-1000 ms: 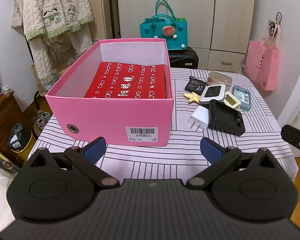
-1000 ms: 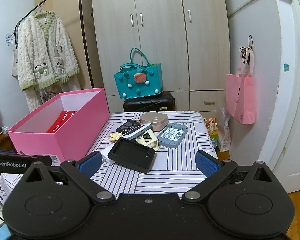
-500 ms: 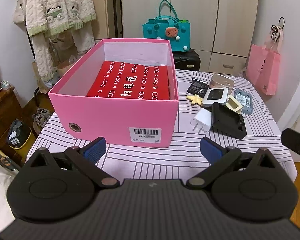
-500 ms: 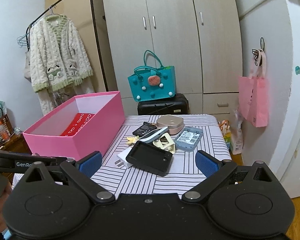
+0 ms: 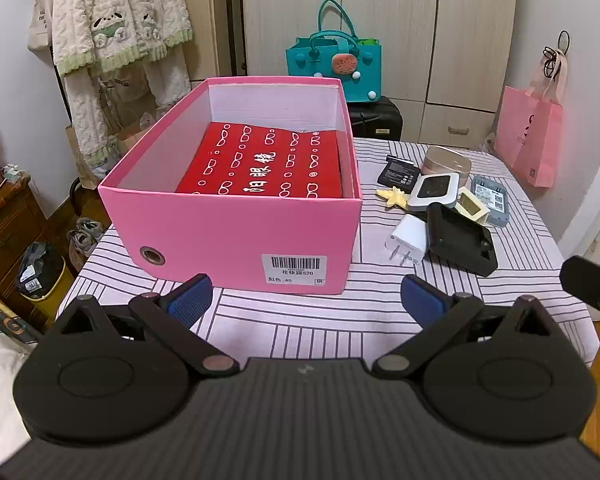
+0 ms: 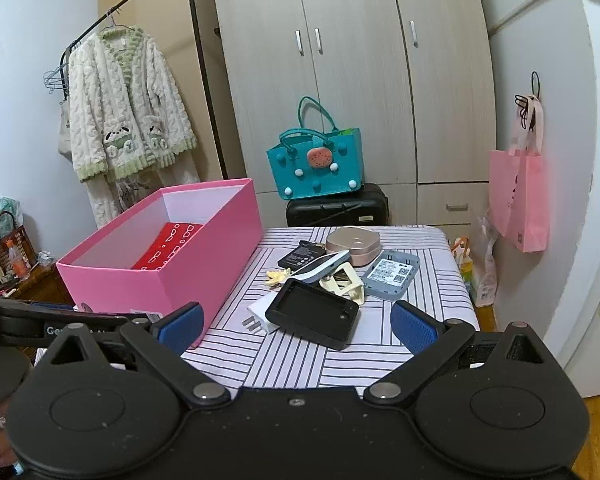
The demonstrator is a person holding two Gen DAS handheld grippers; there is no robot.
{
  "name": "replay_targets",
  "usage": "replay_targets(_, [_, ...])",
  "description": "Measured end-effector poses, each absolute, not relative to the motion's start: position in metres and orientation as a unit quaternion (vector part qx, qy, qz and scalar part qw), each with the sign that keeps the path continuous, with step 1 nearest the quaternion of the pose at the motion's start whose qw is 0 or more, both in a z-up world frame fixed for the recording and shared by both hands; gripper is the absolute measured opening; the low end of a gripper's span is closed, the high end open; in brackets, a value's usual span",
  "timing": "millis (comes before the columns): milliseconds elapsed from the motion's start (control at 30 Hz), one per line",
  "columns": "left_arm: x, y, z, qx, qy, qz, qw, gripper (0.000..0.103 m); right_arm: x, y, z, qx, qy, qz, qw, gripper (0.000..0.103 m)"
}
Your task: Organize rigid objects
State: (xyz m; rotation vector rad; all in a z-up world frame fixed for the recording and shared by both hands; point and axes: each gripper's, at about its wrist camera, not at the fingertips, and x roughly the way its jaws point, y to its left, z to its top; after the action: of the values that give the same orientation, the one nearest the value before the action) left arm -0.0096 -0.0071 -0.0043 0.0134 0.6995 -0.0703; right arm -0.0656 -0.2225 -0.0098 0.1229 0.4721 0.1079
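Barely begun: only a red box [image 5: 266,164] inside the pink shoebox [image 5: 236,232], charger [image 5: 406,238], black cradle [image 5: 458,240] and other gadgets heaped right of it, both grippers [image 5: 304,296] [image 6: 296,322] spread wide, empty.

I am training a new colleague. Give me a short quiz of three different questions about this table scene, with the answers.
1. True or false: the pink box already holds a red box.
2. Which item touches the black tray? A. white charger B. teal bag C. pink bag
3. Fill in: the left gripper and right gripper are both ____.

Key: 1 true; 2 A; 3 open, holding nothing.
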Motion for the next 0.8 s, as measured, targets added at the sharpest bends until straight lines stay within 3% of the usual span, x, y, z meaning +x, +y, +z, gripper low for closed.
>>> replay_targets(800, [-0.011,-0.011,0.01,0.04,0.335,-0.053,0.94,0.102,-0.058,-0.239,-0.01,0.062,0.236,0.072,0.967,0.101])
